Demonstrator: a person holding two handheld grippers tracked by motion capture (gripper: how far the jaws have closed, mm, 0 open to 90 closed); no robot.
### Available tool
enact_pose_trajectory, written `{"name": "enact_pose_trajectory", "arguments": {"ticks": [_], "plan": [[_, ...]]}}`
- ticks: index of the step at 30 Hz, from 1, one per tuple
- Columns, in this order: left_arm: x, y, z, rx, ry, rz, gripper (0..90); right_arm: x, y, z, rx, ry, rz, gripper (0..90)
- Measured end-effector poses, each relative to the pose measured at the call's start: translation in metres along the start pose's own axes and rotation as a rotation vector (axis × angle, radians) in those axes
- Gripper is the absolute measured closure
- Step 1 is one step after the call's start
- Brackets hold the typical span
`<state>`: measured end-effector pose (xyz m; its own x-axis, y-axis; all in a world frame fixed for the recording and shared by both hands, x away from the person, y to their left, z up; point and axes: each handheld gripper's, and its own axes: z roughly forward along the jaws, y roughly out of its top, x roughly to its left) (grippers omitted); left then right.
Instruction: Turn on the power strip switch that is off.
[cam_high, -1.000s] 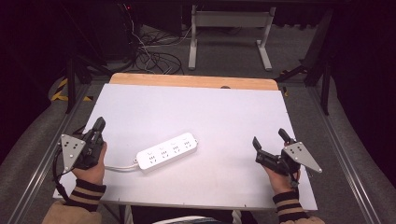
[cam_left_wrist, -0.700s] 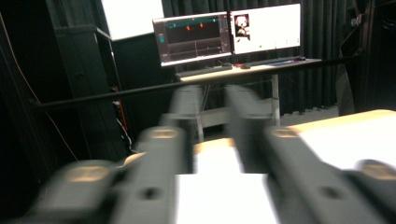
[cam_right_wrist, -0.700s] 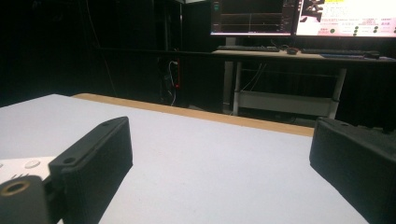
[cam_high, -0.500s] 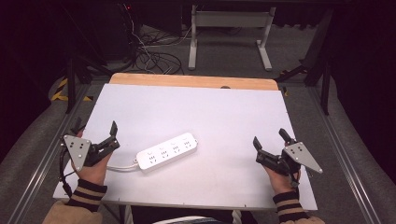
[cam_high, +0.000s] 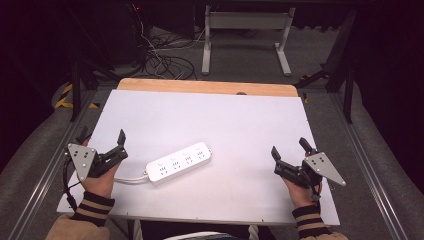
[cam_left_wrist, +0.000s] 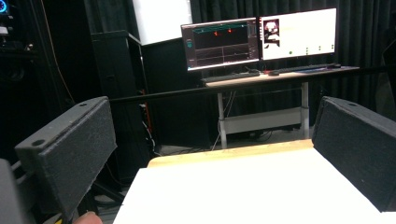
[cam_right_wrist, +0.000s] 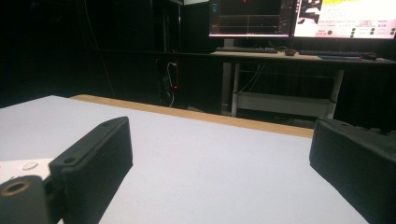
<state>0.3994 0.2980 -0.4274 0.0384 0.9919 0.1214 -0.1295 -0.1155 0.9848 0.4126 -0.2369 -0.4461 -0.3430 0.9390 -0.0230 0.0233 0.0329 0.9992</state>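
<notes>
Since the earlier frame my left gripper (cam_high: 102, 150) has swung its jaws wide, from pinched shut to fully spread with nothing between them, the hand holding its spot at the counter's near left corner.

White power strip (cam_high: 179, 163), four socket groups facing up, lies askew a little left of centre on the white counter (cam_high: 210, 120), its cord (cam_high: 129, 178) trailing off its left end toward my left hand. I see the left gripper just beside that cord end, apart from the strip. My right gripper (cam_high: 290, 156) sits well apart at the near right edge, jaws also spread and empty; its own camera shows only bare counter between them.

Risk, as I judge it: the strip lies at a slant, so a straight-in closing from the left could catch a corner and spin it, or snag the cord and drag the whole strip toward the edge. Gripping across the sockets rather than the long sides could also let it slip.

No brand or label is legible on the strip. Two monitors (cam_left_wrist: 259, 35) glow on a far desk; their text is too small to read.
</notes>
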Motion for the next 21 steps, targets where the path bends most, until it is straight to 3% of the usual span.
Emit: {"name": "enact_pose_trajectory", "arguments": {"ticks": [21], "plan": [[-0.0005,-0.0011,0.0013,0.014,-0.011,-0.003,0.2,0.0002,0.0001,-0.0004,-0.004,-0.001,-0.002,6.5]]}}
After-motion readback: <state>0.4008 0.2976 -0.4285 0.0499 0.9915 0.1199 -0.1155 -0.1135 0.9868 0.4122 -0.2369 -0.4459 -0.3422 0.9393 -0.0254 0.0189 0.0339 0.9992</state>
